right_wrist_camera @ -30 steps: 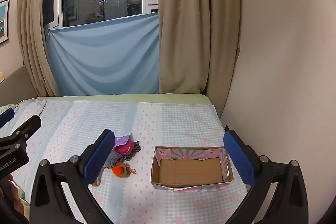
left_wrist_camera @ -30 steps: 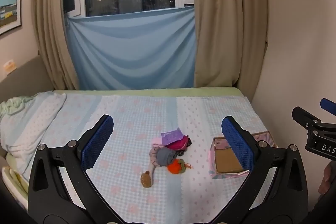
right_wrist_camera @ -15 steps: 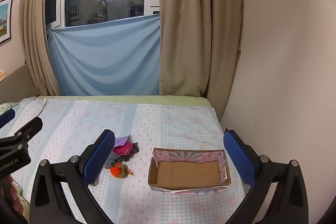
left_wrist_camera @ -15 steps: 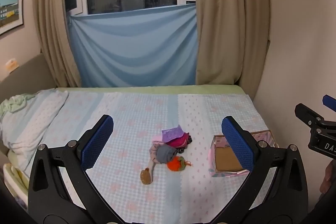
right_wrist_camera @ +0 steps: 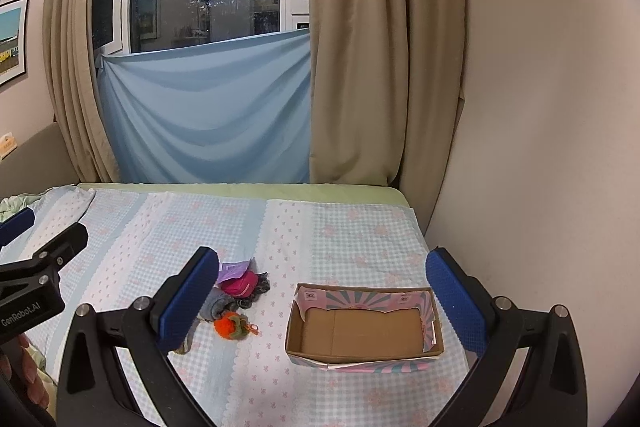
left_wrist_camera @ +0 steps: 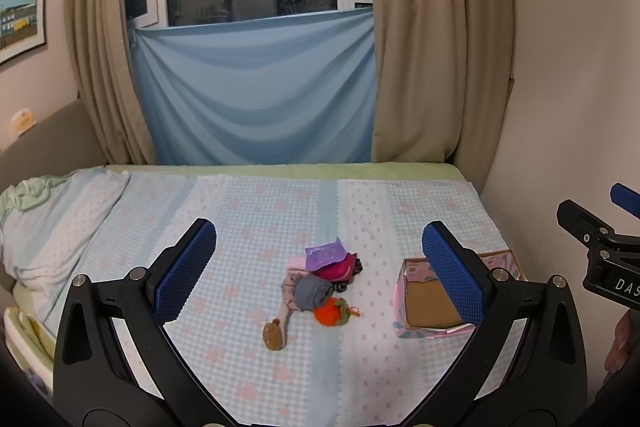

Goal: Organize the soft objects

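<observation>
Both tongs are hanging wide apart over the bed, nothing between the pads: you're holding the left tongs facing the pile and the right tongs facing the cardboard box. Soft objects are sitting bunched mid-bed, left of the box and apart from it: purple cloth lying on top of a magenta piece, grey roll just in front of it, orange plush touching the grey roll's near side, small brown plush nearest you at the end of a pale strip. Box is sitting open-topped near the bed's right edge by the wall, interior showing bare cardboard. Pillow is lying at far left.
</observation>
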Demonstrator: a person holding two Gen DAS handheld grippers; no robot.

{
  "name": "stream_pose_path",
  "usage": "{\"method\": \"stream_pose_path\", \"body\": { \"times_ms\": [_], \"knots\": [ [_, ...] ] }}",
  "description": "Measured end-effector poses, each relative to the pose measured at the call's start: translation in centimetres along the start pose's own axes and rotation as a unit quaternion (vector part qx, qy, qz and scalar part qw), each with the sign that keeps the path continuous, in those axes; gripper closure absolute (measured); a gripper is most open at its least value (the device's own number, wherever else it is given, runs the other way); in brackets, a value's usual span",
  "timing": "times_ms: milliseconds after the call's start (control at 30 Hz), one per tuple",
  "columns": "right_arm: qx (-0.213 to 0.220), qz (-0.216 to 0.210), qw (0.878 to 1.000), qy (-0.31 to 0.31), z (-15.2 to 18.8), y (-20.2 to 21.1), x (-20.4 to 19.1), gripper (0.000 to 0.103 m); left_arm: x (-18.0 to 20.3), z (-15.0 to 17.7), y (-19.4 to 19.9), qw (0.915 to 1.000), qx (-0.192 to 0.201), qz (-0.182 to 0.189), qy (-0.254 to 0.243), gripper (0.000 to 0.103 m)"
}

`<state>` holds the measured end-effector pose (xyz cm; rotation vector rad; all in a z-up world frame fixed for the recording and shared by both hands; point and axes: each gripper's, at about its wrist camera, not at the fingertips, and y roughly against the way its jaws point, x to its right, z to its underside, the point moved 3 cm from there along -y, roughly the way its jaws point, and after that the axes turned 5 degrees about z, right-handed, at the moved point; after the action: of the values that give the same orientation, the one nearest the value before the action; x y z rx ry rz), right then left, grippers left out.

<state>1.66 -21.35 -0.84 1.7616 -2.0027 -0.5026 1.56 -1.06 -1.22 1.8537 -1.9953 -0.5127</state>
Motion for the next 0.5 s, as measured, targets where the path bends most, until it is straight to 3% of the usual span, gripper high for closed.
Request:
{"method": "stream_pose_path", "body": {
  "times_ms": [500],
  "knots": [
    [0.006,0.001,1.0,-0.005,0.3,-0.04,0.22,0.0,0.3,-0.52,-0.03,1.0,0.002,0.0,0.002,0.001]
  ]
}}
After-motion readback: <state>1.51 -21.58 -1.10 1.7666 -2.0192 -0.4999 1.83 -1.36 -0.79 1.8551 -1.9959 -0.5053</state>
